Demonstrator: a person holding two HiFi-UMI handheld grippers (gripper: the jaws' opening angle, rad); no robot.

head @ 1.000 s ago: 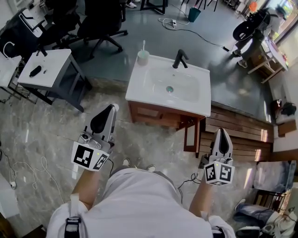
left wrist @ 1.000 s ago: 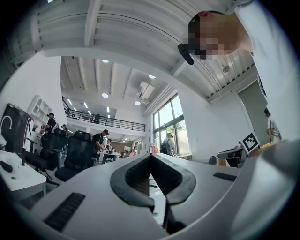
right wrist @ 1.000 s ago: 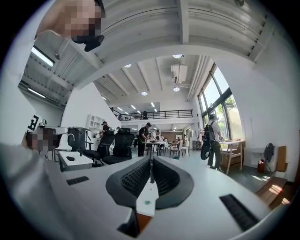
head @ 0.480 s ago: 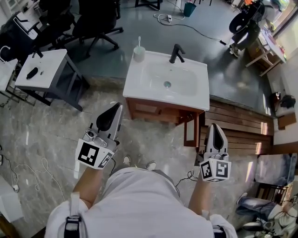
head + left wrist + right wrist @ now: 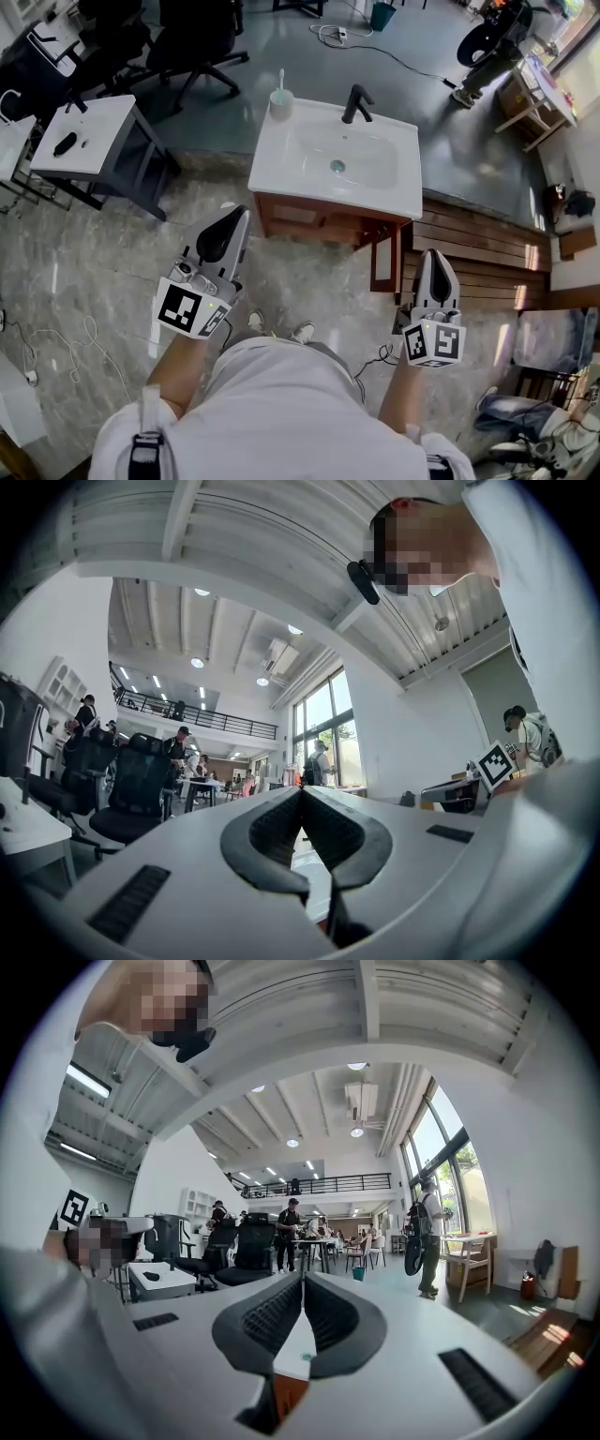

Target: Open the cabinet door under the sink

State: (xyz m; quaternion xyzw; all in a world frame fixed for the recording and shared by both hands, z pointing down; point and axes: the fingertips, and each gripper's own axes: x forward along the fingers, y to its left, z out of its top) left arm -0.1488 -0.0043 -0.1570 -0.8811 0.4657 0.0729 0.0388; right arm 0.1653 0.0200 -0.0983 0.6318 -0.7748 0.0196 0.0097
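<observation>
A white sink (image 5: 375, 192) with a black faucet (image 5: 356, 102) sits on a brown wooden cabinet (image 5: 302, 225) ahead of me. The cabinet's right door (image 5: 384, 262) stands swung out toward me. My left gripper (image 5: 236, 215) hovers in front of the cabinet's left end, shut and empty. My right gripper (image 5: 433, 254) floats just right of the open door, also shut on nothing and apart from it. In the right gripper view the jaws (image 5: 303, 1278) meet at the tips, with the sink (image 5: 296, 1339) and cabinet (image 5: 286, 1394) seen behind them. The left gripper (image 5: 300, 790) points slightly upward.
A cup holding a toothbrush (image 5: 281, 100) stands on the sink's back left corner. A small white table (image 5: 89, 136) and black office chairs (image 5: 192, 42) are at the left. Wooden decking (image 5: 478, 258) lies right of the cabinet. Cables (image 5: 56, 342) trail on the marble floor.
My left gripper has edged a little forward toward the cabinet. The right gripper has stayed where it was, and the door has not moved.
</observation>
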